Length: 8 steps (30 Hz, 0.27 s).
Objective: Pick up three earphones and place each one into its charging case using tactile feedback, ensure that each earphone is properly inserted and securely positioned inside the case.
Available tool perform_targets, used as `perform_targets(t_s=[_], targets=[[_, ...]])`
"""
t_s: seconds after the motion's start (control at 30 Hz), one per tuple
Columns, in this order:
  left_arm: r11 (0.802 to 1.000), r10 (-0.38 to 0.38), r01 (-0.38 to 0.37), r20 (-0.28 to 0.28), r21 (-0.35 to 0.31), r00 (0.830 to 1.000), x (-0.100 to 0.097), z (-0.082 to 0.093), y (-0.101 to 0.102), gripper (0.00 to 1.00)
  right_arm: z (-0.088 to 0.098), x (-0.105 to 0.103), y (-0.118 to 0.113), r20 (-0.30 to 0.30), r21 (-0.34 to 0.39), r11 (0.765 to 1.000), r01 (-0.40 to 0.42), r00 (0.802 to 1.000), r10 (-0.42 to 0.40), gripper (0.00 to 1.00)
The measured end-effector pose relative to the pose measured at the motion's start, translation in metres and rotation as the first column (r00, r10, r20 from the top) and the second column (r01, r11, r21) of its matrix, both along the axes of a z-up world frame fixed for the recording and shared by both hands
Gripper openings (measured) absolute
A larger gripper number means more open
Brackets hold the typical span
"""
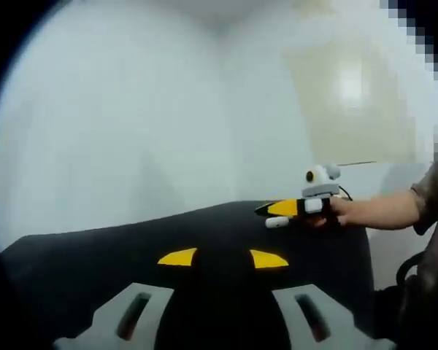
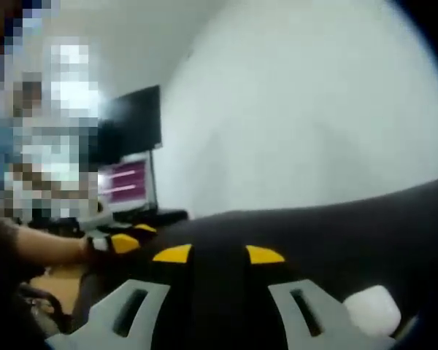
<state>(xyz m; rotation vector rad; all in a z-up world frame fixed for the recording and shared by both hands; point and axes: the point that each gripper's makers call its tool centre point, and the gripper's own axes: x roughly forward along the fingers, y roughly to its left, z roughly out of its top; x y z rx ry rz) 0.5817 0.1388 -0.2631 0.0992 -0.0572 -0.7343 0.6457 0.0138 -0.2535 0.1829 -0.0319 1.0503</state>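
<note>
Grey jaw arms with yellow tips rise from the bottom of both views, and in each the two tips stand apart with nothing between them — the left gripper point(image 1: 223, 257) and the right gripper point(image 2: 219, 254) are both released. Both hang over a black table surface point(image 1: 131, 240) that fills the lower half of either frame.

Low at the right edge of the right gripper view, just beyond the right jaw arm, a white rounded object point(image 2: 374, 309) lies on the black surface; it may be a charging case, though the blur makes it impossible to say whether it is open or what it holds. No earphone can be made out on the table.

At the right of the left gripper view, the other gripper comes in above the far edge of the table, its yellow-and-black jaw pointing left, held by a hand point(image 1: 343, 211) on a bare forearm that reaches in from the right edge. A small white piece point(image 1: 277, 222) sits just under that jaw; what it is I cannot tell.

At the left of the right gripper view, a hand point(image 2: 95, 246) holds the other gripper low near the table's left edge. Behind it, a dark monitor point(image 2: 131, 120) stands above a lit screen point(image 2: 124, 182) — both before a pale wall point(image 2: 299, 109).
</note>
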Motion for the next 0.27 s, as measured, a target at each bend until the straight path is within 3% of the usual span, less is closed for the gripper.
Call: perform_targets(t_s=[0.27], targets=[[1.000,-0.006,0.006,-0.004,0.006,1.000,-0.0034,-0.0016,-0.0030,0.24,-0.0001,-0.0017,0.0008,0.000,-0.004,1.000,0.002,1.000,-0.002,0.28]])
